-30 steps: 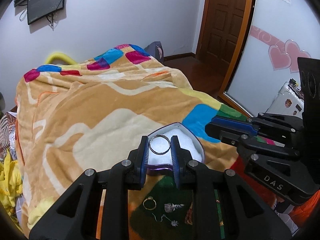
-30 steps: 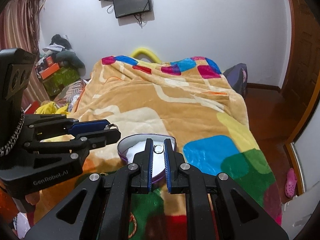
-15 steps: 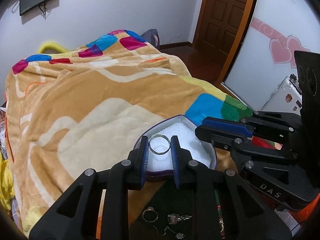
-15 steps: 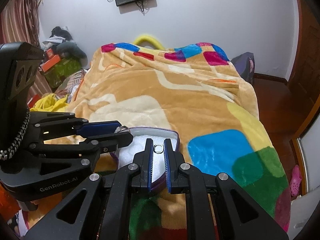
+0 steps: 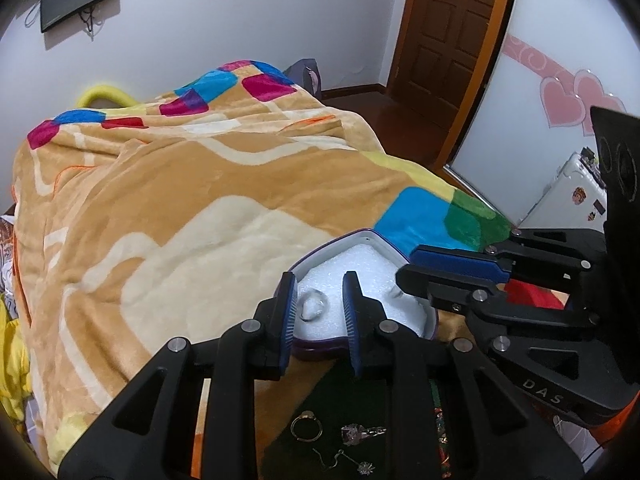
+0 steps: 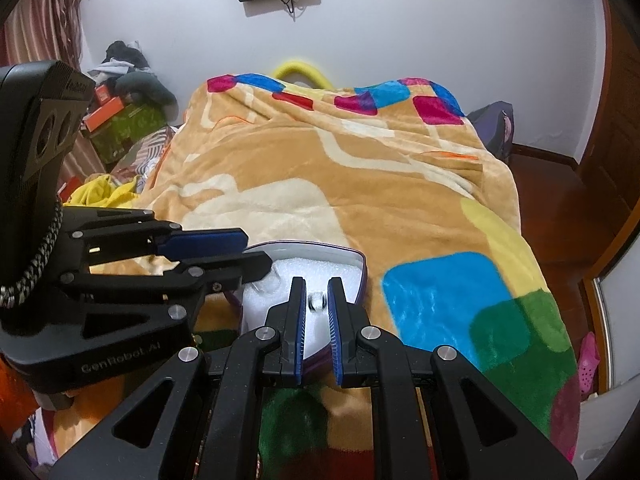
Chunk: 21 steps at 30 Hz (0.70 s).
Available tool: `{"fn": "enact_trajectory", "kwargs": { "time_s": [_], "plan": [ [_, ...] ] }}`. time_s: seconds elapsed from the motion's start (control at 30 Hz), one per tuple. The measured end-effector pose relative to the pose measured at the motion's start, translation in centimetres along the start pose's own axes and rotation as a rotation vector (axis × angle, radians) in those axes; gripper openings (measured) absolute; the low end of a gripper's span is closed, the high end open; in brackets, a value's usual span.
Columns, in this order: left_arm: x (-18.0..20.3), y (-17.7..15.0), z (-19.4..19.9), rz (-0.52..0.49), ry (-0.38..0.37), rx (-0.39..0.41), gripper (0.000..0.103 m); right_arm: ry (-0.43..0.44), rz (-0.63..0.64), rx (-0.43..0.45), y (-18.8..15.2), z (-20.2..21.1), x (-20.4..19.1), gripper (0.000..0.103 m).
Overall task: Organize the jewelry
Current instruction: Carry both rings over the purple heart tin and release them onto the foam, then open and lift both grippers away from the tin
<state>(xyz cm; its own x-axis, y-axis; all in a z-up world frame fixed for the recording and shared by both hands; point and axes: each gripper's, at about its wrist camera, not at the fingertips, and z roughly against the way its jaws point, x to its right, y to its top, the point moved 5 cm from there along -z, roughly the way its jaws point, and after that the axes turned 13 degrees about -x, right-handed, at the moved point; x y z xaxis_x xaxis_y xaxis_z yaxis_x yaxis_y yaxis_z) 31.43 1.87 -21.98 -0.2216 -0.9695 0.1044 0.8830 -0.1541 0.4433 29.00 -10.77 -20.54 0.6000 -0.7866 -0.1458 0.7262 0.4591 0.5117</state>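
A purple heart-shaped box (image 5: 430,322) with white foam inside lies on the bed blanket; it also shows in the right wrist view (image 6: 362,270). My left gripper (image 5: 319,295) is open over the box, and a silver ring (image 5: 313,305) lies on the foam between its fingers, near the left one. My right gripper (image 6: 316,298) hovers over the box with its jaws slightly apart; a small ring (image 6: 317,301) sits blurred between them. Each gripper shows in the other's view, the right (image 5: 412,268) and the left (image 6: 256,252).
A gold ring (image 5: 306,428), a silver pendant (image 5: 360,434) and an earring (image 5: 352,464) lie on a dark green cloth below the box. The colourful blanket (image 5: 160,208) covers the bed. A door (image 5: 448,24) and floor lie to the right.
My left gripper opened and its silver ring dropped onto the foam. My right gripper's jaws parted slightly around the small ring. Both grippers moved lower over the box.
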Motion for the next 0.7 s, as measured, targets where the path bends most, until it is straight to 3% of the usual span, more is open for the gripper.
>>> {"fn": "enact_trajectory", "kwargs": {
  "time_s": [0.07, 0.3, 0.47, 0.57, 0.7],
  "plan": [
    [-0.2, -0.1, 0.3, 0.009, -0.002, 0.006, 0.034, 0.001, -0.008, 0.006, 0.1, 0.3, 0.0, 0.013],
    [0.0, -0.7, 2.7, 0.007, 0.017, 0.044, 0.035, -0.013, -0.018, 0.033, -0.1, 2.2, 0.0, 0.017],
    [-0.1, -1.2, 5.0, 0.019, 0.047, 0.081, 0.044, -0.018, -0.025, 0.051, -0.5, 3.8, -0.1, 0.022],
    [-0.2, -1.7, 6.2, 0.031, 0.055, 0.094, 0.044, -0.025, -0.03, 0.068, -0.9, 5.0, -0.4, 0.03],
    [-0.3, -2.7, 7.6, 0.042, 0.072, 0.107, 0.045, -0.033, -0.033, 0.082, -1.6, 6.2, -0.9, 0.031]
  ]
}}
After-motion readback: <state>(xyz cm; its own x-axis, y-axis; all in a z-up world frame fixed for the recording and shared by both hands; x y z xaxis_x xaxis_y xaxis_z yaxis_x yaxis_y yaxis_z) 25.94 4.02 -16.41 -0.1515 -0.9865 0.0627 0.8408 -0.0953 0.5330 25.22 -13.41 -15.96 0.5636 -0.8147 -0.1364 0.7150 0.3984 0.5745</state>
